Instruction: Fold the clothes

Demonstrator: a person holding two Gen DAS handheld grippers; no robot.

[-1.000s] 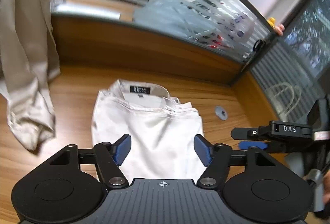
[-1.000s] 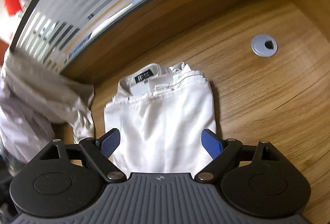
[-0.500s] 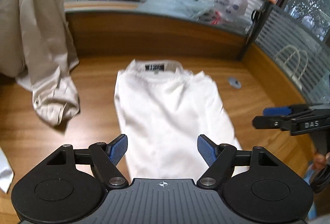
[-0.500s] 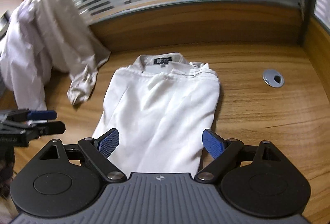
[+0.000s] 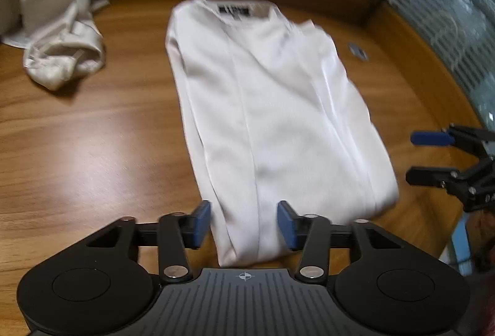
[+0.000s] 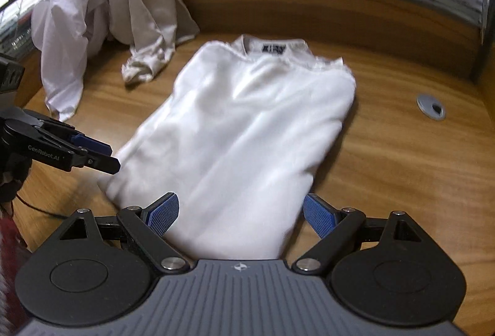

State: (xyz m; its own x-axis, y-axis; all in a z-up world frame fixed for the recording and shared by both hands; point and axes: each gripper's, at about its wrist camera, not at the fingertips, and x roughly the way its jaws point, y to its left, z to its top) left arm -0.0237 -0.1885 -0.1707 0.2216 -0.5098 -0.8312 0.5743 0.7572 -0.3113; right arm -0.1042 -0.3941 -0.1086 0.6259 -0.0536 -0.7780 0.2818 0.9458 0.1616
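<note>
Item: white shirt (image 5: 272, 119), partly folded into a long narrow panel, collar and dark neck label at the far end, lying flat on the wooden desk (image 5: 92, 150); hem end nearest both cameras. Left gripper (image 5: 244, 223): a second ago it sat higher with jaws spread wide over the shirt's lower half; it had since come down to the near left corner of the hem, and its jaws were closing, with that corner of cloth lying between the blue pads but a gap showing on each side, so no grip yet. Right gripper (image 6: 240, 216): jaws wide, unchanged in spread over the second, holding nothing; it had swung round from a skewed view to one square with the shirt and now sat low over the near right part of the hem, the cloth lying under and between its pads without contact visible. Significance, as a judgement: both tools had gone from approach to the pick-up of the hem, the likely prelude to carrying it up toward the collar for a crosswise fold; the left led, the right had yet to close. Also present: crumpled beige garment (image 5: 62, 57), well apart at left; grey cable grommet (image 6: 430, 106), right of the shirt.
</note>
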